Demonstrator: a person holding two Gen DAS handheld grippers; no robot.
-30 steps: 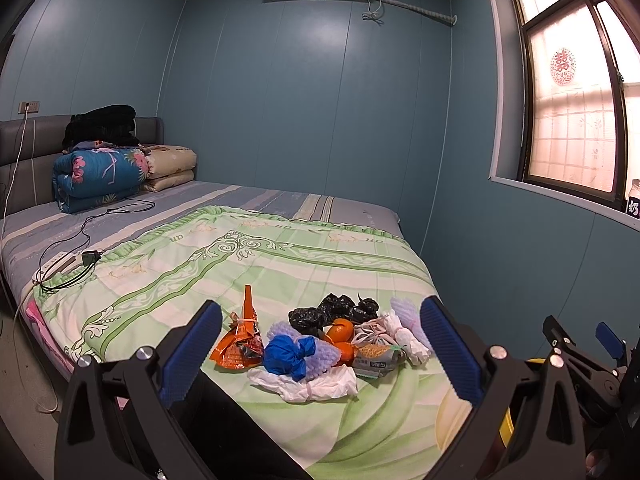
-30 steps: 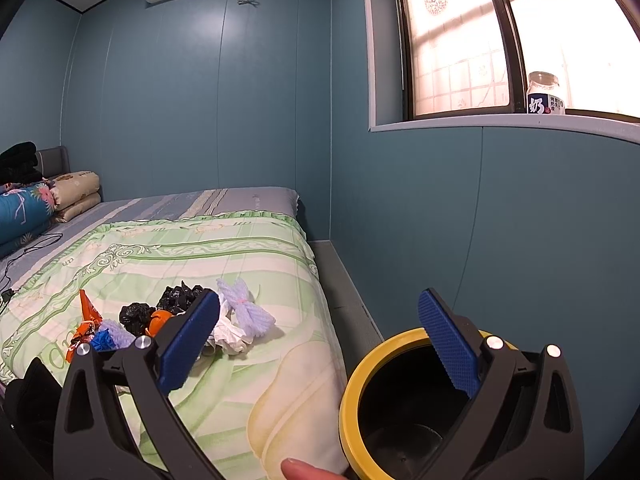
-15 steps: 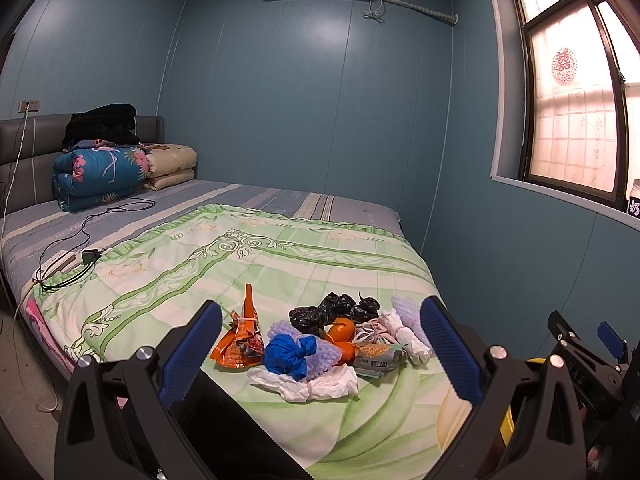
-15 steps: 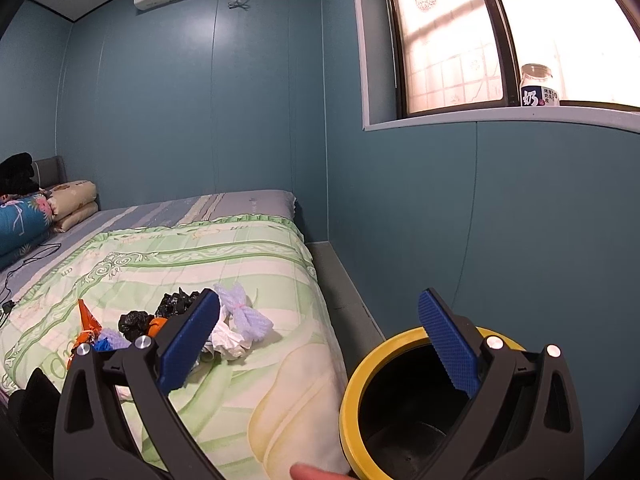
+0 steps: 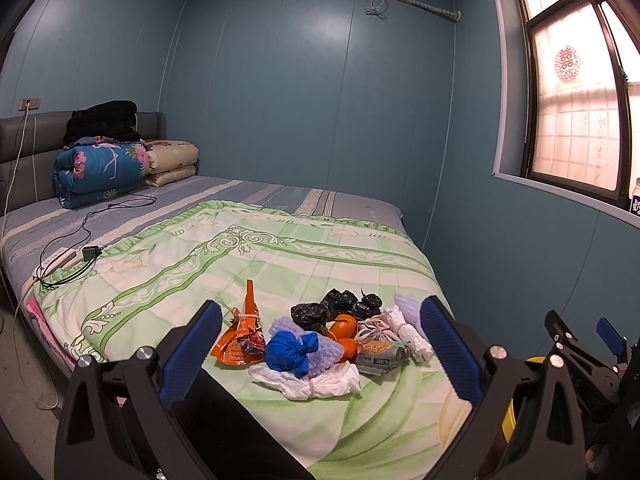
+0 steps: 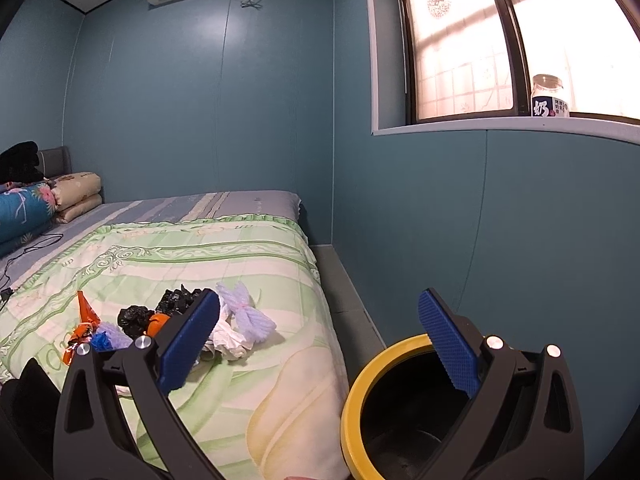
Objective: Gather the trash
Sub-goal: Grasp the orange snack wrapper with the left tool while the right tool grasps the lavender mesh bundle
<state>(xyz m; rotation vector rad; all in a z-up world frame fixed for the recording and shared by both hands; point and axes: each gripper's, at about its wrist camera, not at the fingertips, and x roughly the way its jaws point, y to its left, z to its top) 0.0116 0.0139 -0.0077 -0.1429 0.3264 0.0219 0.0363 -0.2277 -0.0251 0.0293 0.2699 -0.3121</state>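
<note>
A heap of trash lies on the green quilt (image 5: 224, 264) near the bed's foot: an orange snack wrapper (image 5: 242, 334), a blue bag (image 5: 290, 354), black bags (image 5: 332, 306), orange fruit (image 5: 345, 326), white tissue (image 5: 310, 382) and lilac foam net (image 6: 246, 316). My left gripper (image 5: 320, 352) hovers open in front of the heap, holding nothing. My right gripper (image 6: 320, 344) is open too, off the bed's right corner, above a black bin with a yellow rim (image 6: 360, 384). The same bin rim (image 5: 508, 420) shows in the left wrist view.
Folded bedding (image 5: 102, 172) and a black garment sit at the headboard. A power strip with cables (image 5: 66, 258) lies on the bed's left side. A jar (image 6: 548, 98) stands on the window sill. A narrow floor strip (image 6: 348, 300) runs between bed and wall.
The right wrist view has swung slightly to the right and upward, so the trash heap sits further left. The left gripper has barely moved. Both grippers stay open.
</note>
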